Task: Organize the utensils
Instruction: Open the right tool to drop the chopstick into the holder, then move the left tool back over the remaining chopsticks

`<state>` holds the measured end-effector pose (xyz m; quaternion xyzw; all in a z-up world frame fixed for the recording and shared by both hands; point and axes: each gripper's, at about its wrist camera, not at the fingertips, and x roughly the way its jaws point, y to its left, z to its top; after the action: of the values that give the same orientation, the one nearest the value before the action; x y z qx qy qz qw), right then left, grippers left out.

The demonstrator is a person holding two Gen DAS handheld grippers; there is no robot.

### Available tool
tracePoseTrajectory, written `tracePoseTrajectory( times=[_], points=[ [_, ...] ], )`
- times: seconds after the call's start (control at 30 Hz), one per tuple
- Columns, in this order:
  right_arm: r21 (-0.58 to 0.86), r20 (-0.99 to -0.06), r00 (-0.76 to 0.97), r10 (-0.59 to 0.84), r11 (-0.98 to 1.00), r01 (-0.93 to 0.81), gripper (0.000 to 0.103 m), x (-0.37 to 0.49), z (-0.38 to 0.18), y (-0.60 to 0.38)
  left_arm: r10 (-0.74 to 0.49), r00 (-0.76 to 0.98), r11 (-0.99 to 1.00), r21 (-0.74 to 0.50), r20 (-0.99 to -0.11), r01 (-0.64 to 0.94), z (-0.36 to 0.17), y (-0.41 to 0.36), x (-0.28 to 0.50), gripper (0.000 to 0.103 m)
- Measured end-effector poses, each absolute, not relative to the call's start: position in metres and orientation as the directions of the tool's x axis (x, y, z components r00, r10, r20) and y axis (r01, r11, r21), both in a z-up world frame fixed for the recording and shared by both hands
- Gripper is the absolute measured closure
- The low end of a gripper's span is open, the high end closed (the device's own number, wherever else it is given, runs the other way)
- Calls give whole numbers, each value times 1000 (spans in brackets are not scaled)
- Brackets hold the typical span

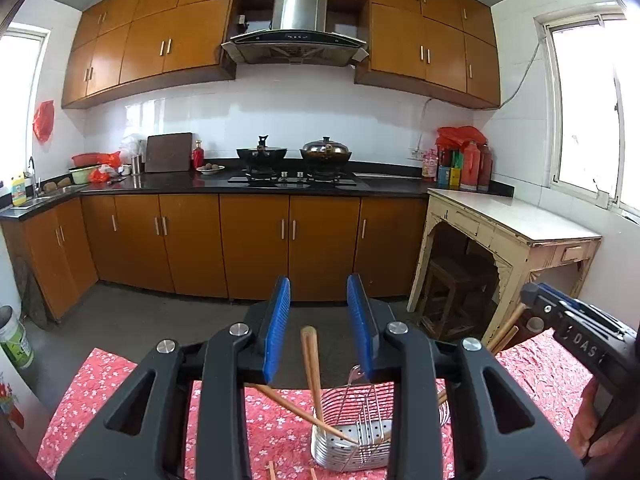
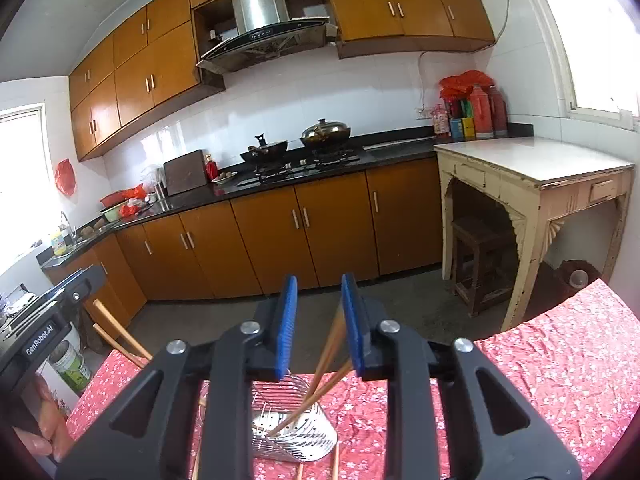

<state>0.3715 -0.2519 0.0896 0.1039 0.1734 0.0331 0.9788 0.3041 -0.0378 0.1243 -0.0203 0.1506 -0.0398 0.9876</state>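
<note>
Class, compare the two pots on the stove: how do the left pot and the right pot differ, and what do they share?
The left pot is black with a dark lid and a tall upright knob. The right pot has a shiny, domed metal lid with a low knob, and it looks wider. Both sit covered on burners of the stove.

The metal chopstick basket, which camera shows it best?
The right wrist view: the basket sits between the gripper's arms, with its wire rim and holed bottom showing. In the left wrist view the basket is also visible, but the gripper's arm hides its right side.
</note>
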Motion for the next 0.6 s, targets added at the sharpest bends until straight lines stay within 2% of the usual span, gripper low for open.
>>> tracePoseTrajectory(
  times=[0.3, 0.6],
  points=[
    [190, -317, 946, 64, 982, -2, 67, 334, 99, -266, -69, 951, 997, -53, -301, 56, 125, -23, 273, 69],
    [191, -343, 937, 56, 981, 11, 63, 284, 82, -279, -66, 943, 997, -58, -327, 50, 104, -5, 225, 54]
  ],
)
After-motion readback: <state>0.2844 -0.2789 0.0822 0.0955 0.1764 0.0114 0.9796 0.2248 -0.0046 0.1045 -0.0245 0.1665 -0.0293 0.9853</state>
